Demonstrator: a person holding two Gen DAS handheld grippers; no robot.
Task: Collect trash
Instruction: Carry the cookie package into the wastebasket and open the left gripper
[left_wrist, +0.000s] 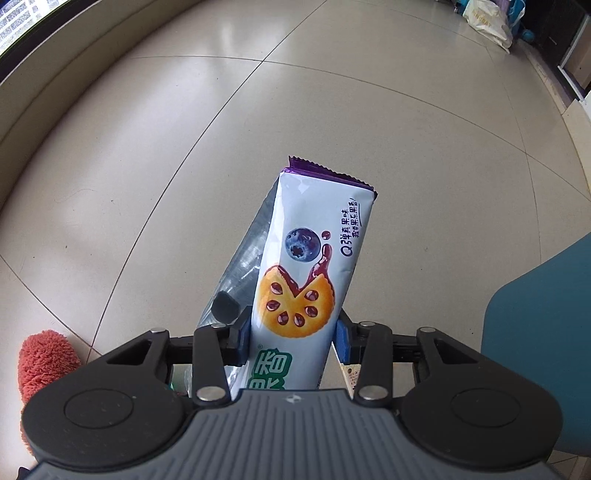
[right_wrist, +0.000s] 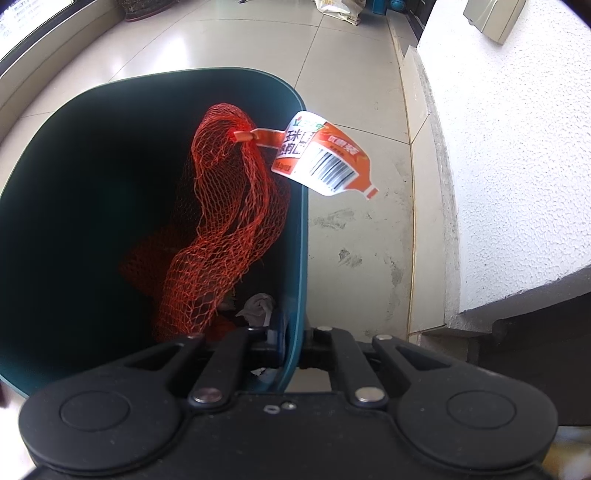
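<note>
**Biscuit wrapper lifted clear of the floor, bin held by its rim**

A white biscuit wrapper (left_wrist: 306, 266) with a purple crimped end, printed with a blueberry and a jam-filled biscuit, stands almost upright between the blue pads of the left hand-held gripper (left_wrist: 293, 338), which is clenched on its lower part. The wrapper leans slightly right, its silver inner side showing along the left edge, and hangs above the pale tiled floor (left_wrist: 332, 92) with nothing else touching it. At the right edge of the left wrist view curves the teal wall of a trash bin (left_wrist: 543, 332); at lower left sits a fuzzy orange-red object (left_wrist: 44, 358), just beside the gripper's housing. Plastic bags (left_wrist: 487, 22) lie far off near the top right corner.

In the right wrist view, the right hand-held gripper (right_wrist: 291, 343) is clenched on the rim of the teal trash bin (right_wrist: 295, 258), one finger inside the wall and one outside. Inside the bin an orange mesh net bag (right_wrist: 229, 206) rises along the right wall, its orange-and-white barcode label (right_wrist: 325, 155) sticking out over the rim. Crumpled white paper (right_wrist: 258, 308) lies low in the bin near the inner finger. The bin stands on the tiled floor, close to a rough white wall (right_wrist: 517, 166) at right.
</note>
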